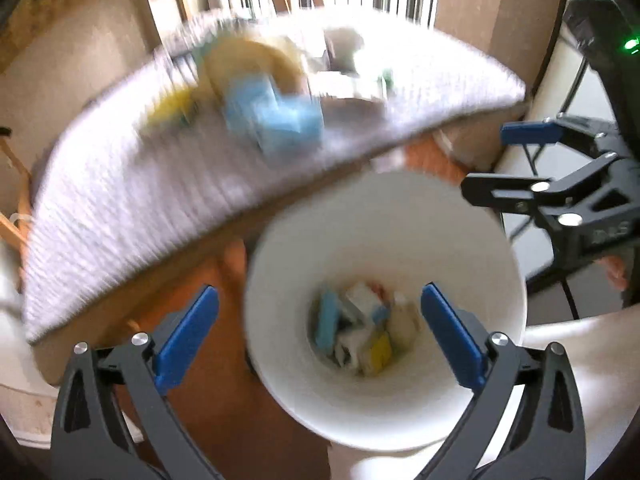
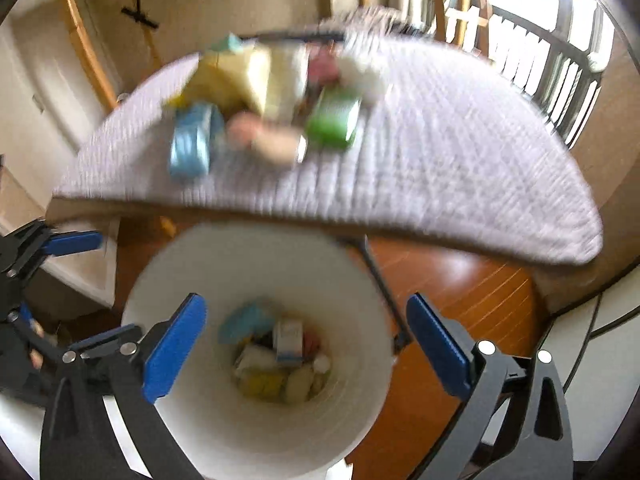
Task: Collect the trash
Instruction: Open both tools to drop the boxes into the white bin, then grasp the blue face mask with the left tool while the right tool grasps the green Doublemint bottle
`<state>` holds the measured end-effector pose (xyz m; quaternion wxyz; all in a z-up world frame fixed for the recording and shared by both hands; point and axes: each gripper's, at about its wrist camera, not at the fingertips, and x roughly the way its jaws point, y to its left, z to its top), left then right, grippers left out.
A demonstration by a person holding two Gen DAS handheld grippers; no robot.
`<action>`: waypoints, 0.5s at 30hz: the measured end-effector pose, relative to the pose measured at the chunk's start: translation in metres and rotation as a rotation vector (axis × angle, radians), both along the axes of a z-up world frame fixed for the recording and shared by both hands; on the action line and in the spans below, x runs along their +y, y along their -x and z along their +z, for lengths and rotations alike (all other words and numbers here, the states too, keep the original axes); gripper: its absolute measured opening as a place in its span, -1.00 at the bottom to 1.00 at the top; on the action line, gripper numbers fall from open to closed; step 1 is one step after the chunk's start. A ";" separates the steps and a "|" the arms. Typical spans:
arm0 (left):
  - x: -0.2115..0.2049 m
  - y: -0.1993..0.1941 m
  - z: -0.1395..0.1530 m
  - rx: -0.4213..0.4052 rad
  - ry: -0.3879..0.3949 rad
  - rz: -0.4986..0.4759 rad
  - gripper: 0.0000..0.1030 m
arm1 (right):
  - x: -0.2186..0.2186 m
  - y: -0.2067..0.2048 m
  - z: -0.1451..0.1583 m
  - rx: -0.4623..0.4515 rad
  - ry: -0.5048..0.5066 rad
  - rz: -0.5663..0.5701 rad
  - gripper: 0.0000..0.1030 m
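A white bin stands on the floor below the table edge, with several pieces of trash at its bottom. My left gripper hangs open above the bin's mouth with nothing between its blue pads. My right gripper is also open and empty over the same bin, above the trash inside. More trash lies blurred on the table: a blue box, a green box and a yellow carton. In the left wrist view the blue box shows too.
A grey quilted cloth covers the table, whose edge overhangs the bin's far side. The floor is orange-brown wood. A dark railing stands behind the table. My right gripper shows at the right of the left wrist view.
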<state>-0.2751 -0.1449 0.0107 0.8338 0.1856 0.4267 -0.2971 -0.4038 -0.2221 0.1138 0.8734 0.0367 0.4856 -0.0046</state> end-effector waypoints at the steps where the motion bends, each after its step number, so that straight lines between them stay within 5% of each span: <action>1: 0.001 -0.001 0.008 -0.027 0.015 0.010 0.98 | -0.001 -0.002 0.005 -0.019 0.008 -0.009 0.91; 6: 0.005 -0.027 0.031 -0.080 0.086 0.091 0.98 | -0.008 -0.026 0.016 -0.064 -0.008 -0.038 0.91; 15: -0.008 -0.075 0.024 -0.056 0.104 0.131 0.98 | -0.019 -0.080 0.017 -0.068 -0.017 -0.050 0.90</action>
